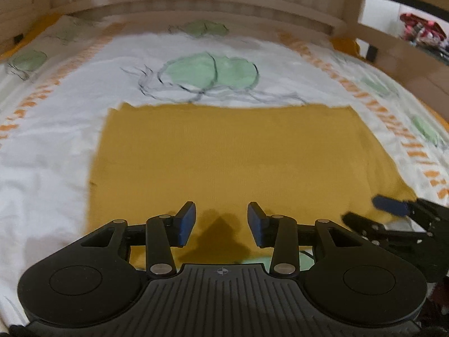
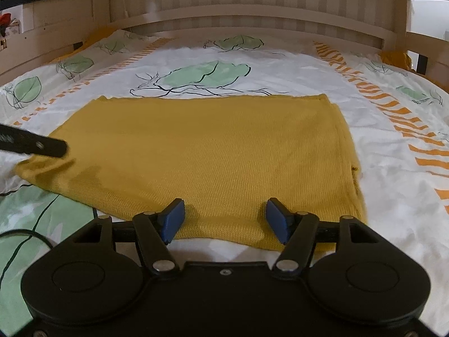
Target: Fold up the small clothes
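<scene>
A mustard-yellow knitted garment point(image 1: 233, 151) lies flat as a rectangle on the bed; it also shows in the right wrist view point(image 2: 207, 151). My left gripper point(image 1: 221, 221) is open and empty, its blue pads just above the garment's near edge. My right gripper point(image 2: 225, 219) is open and empty over the near edge toward the garment's right corner. The right gripper also shows in the left wrist view point(image 1: 393, 210) at the garment's near right corner. A black finger of the left gripper point(image 2: 33, 143) shows in the right wrist view over the garment's left corner.
The bedsheet point(image 2: 280, 67) is white with green leaf prints and orange striped bands. A wooden headboard point(image 2: 247, 16) runs along the far side, and wooden side rails point(image 1: 393, 53) stand at the right. A black cable point(image 2: 25, 234) lies at the near left.
</scene>
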A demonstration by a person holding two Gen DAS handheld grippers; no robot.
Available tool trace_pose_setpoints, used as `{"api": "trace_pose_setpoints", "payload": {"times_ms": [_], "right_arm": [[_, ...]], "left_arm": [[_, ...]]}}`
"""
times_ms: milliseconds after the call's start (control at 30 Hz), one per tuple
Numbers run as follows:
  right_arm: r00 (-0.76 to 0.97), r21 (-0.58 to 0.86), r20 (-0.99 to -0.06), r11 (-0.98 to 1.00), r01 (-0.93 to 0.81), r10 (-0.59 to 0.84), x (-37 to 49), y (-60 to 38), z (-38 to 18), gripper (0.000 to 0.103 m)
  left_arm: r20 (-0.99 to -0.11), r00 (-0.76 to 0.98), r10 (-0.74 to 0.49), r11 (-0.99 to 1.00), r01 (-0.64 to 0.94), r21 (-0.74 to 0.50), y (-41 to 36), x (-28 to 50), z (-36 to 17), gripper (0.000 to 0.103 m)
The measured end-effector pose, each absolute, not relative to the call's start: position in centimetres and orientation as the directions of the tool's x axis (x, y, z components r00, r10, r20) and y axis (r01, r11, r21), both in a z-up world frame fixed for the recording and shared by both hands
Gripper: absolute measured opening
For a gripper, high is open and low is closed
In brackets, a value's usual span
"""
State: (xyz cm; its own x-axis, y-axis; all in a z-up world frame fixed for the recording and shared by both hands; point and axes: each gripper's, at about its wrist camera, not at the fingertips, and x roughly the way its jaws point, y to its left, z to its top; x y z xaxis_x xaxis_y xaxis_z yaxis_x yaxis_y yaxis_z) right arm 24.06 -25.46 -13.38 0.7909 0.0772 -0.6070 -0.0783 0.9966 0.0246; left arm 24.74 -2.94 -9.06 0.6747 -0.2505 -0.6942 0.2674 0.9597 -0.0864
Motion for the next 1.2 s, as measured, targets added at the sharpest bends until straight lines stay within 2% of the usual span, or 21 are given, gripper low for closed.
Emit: {"api": "trace_pose_setpoints", "payload": {"times_ms": [133,333,467,833,1200], "right_arm": [[0.792,0.032,-0.605,0.996,-0.079,0.082,24.0,-25.6,-13.4,0.068],[0.793,0.045,-0.602,0.996,-0.079,0.091,24.0,-25.8,-13.4,0.068],[0.794,0.045,-0.602,0.996,-0.079,0.090,24.0,-25.8,-13.4,0.068],[0.794,0.045,-0.601,0.996,-0.079,0.091,24.0,-25.8,-13.4,0.070],[0.795,0.077,-0.594,0.992,-0.096,0.123,24.0,-25.8,-13.5,0.079]], "left_arm": [[-0.727,0.645,-0.234,0.959,0.278,-0.061,-4.1,24.4,-11.1,0.040],[-0.746,0.639,-0.189,0.967,0.255,-0.026,-4.7,24.8,-11.4,0.042],[-0.748,0.644,-0.157,0.967,0.253,0.015,-5.3,24.5,-11.4,0.042],[-0.749,0.646,-0.145,0.968,0.250,0.029,-5.6,24.3,-11.4,0.042],[-0.759,0.630,-0.165,0.965,0.262,0.007,-5.1,24.8,-10.9,0.041]]}}
